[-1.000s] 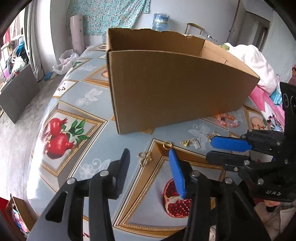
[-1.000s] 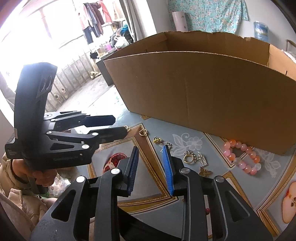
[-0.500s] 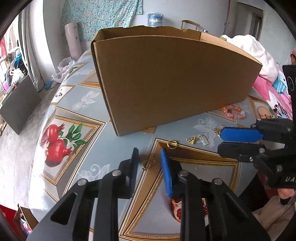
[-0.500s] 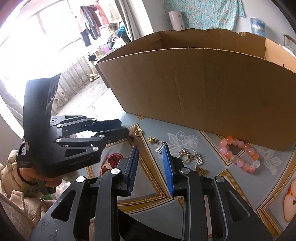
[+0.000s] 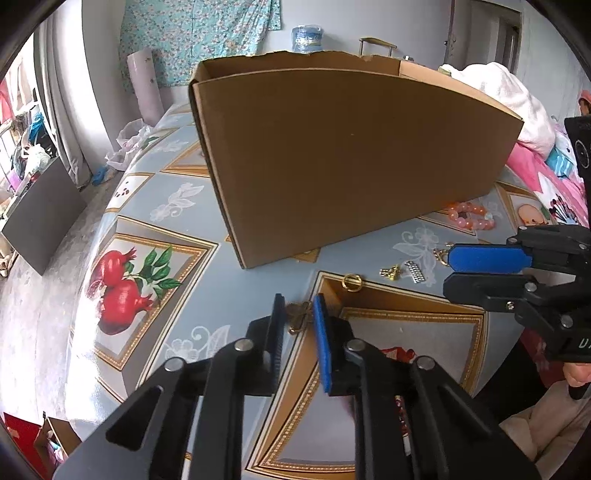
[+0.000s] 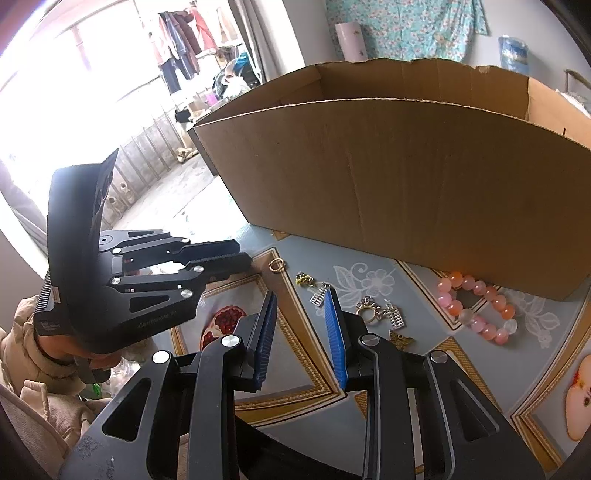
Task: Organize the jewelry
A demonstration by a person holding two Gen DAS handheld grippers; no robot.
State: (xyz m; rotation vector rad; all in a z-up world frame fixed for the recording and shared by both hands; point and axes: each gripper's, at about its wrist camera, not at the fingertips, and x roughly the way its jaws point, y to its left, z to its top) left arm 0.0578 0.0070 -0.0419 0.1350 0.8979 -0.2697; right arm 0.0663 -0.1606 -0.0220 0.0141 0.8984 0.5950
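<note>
Narrowed since a second ago around gold clasp on counter: left gripper, not yet clamped; right gripper parted near silver charm; cardboard box close behind; pink bracelet beside it.

Two wrist fisheyes, close above table, both facing cardboard box

A floral cloth hangs on the pale back wall. Near it stand a pale roll and a blue water bottle. The floor is grey, with a dark board on it. Strong daylight comes through a big window, beside which clothes hang. At the right is a door and pink bedding.
</note>
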